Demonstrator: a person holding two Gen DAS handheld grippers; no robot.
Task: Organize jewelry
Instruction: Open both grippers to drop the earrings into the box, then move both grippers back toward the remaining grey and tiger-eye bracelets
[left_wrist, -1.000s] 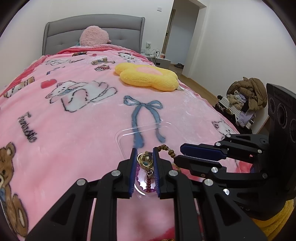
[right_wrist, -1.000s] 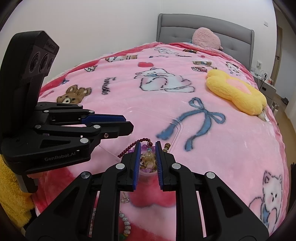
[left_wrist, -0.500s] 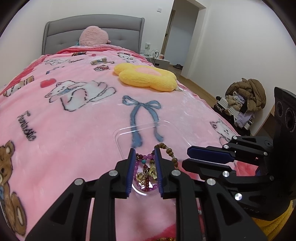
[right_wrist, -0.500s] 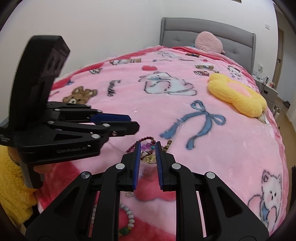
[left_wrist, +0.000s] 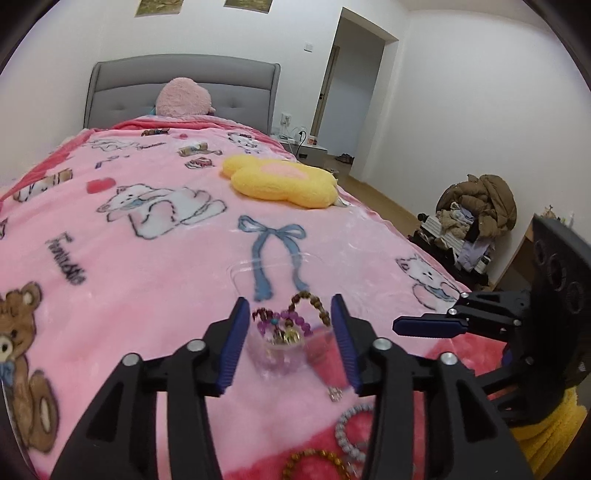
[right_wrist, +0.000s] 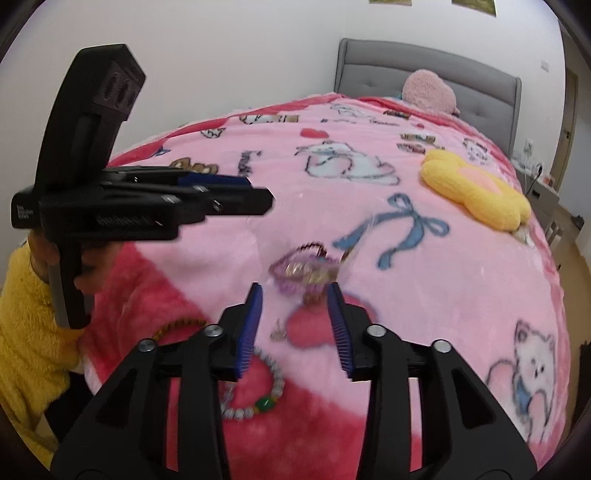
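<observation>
A small clear cup (left_wrist: 277, 352) full of bead bracelets and a gold charm stands on the pink blanket; it also shows in the right wrist view (right_wrist: 306, 277). My left gripper (left_wrist: 290, 345) is open, its fingers either side of the cup and apart from it. My right gripper (right_wrist: 295, 328) is open and empty, just short of the cup. A clear plastic tray (left_wrist: 266, 267) lies just beyond the cup. Loose bracelets lie nearer: a pearl one with a green bead (right_wrist: 258, 387), a gold bead one (left_wrist: 314, 461) and a small charm (right_wrist: 277, 332).
A yellow flower cushion (left_wrist: 280, 181) lies further up the bed, a pink plush (left_wrist: 183, 98) at the grey headboard. A pile of clothes (left_wrist: 472, 218) sits on the floor to the right. The person's yellow sleeve (right_wrist: 26, 332) is at the bed's near left.
Both grippers have opened and let go of the jewelry in the cup. Both have lifted and drawn back a little, so the loose bracelets in front now show.
</observation>
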